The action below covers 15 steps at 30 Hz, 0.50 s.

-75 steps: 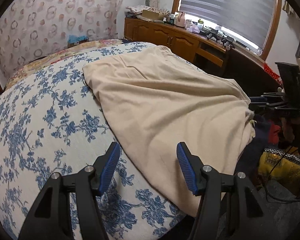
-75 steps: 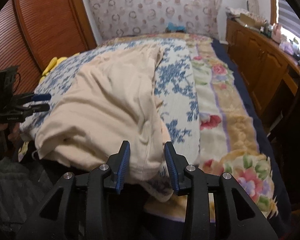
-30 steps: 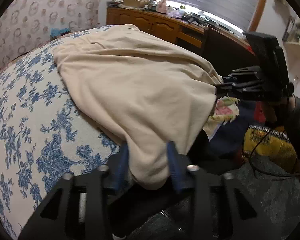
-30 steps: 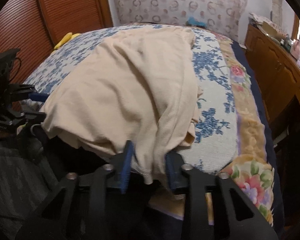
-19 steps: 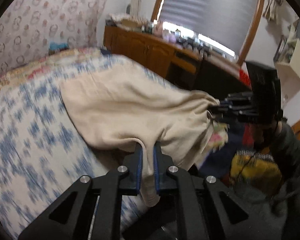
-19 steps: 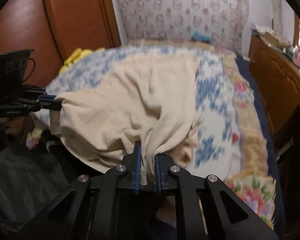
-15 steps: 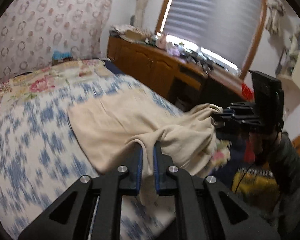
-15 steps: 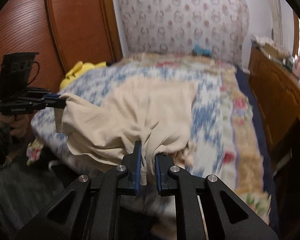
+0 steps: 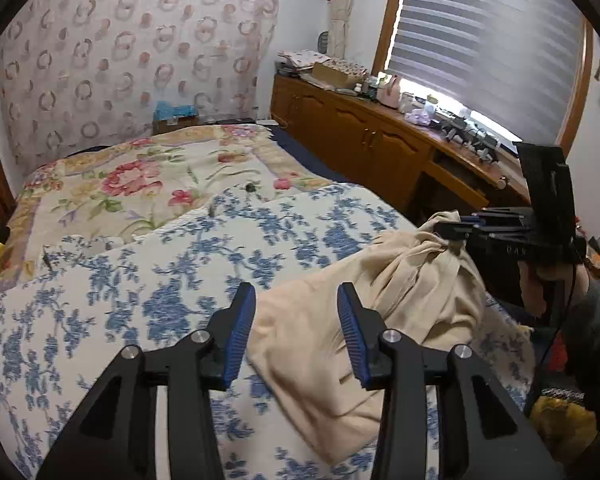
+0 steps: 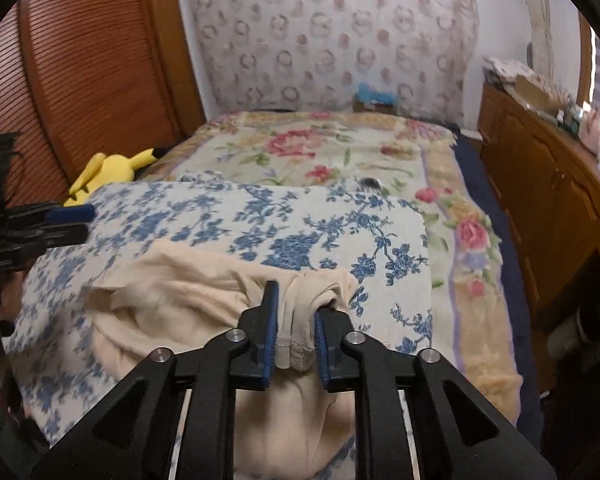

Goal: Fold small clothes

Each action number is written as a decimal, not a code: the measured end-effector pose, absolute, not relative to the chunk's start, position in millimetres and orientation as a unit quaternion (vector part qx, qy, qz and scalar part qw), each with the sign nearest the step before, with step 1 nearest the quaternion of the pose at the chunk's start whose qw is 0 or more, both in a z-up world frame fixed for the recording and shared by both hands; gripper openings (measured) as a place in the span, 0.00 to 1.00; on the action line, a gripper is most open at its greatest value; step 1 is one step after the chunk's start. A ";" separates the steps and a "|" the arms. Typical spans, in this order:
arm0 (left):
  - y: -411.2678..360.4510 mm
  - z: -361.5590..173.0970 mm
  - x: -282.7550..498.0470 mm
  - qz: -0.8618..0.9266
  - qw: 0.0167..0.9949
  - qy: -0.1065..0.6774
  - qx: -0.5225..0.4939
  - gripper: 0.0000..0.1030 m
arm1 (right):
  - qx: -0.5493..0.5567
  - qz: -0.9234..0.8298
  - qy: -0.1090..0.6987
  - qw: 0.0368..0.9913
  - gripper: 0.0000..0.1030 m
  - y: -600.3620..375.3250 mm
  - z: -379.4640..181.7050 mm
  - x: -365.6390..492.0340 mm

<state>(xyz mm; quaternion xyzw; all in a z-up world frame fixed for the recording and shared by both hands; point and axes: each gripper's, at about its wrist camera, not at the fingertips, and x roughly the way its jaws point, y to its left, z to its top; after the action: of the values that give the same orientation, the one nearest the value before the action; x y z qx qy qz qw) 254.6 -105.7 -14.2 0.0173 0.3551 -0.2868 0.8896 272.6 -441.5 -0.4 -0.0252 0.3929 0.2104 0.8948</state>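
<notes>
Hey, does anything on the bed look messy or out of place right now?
Yes. The beige garment lies bunched and creased on the blue floral cover, not flat. One end is still pinched in the right gripper; the left gripper has just been opening, nothing between its pads.

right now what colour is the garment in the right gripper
Plain beige garment, clearest in the right wrist view, bunched in the right gripper.

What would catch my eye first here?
The cream garment bunched on the blue-flowered quilt near the bed's foot, one edge pinched in the right gripper. The left gripper gapes open just above its other end. A yellow plush toy lies beside the wooden doors.
</notes>
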 end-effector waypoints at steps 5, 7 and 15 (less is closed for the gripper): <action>-104.8 -37.5 248.6 -0.305 0.873 0.379 0.033 0.55 | -0.025 0.205 0.380 0.902 0.31 -449.9 7.1 275.2; -105.8 -49.5 243.2 -0.314 0.864 0.392 0.035 0.56 | -0.029 0.204 0.378 0.903 0.36 -454.0 11.2 271.2; -111.9 -76.2 219.1 -0.330 0.842 0.423 0.056 0.56 | -0.046 0.192 0.381 0.903 0.50 -467.7 21.3 260.0</action>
<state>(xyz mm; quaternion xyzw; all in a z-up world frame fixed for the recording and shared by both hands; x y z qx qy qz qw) 219.1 -111.9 -76.2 0.0561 0.4235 -0.3299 0.8419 260.0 -467.7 21.3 -0.0458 0.3809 0.1920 0.9033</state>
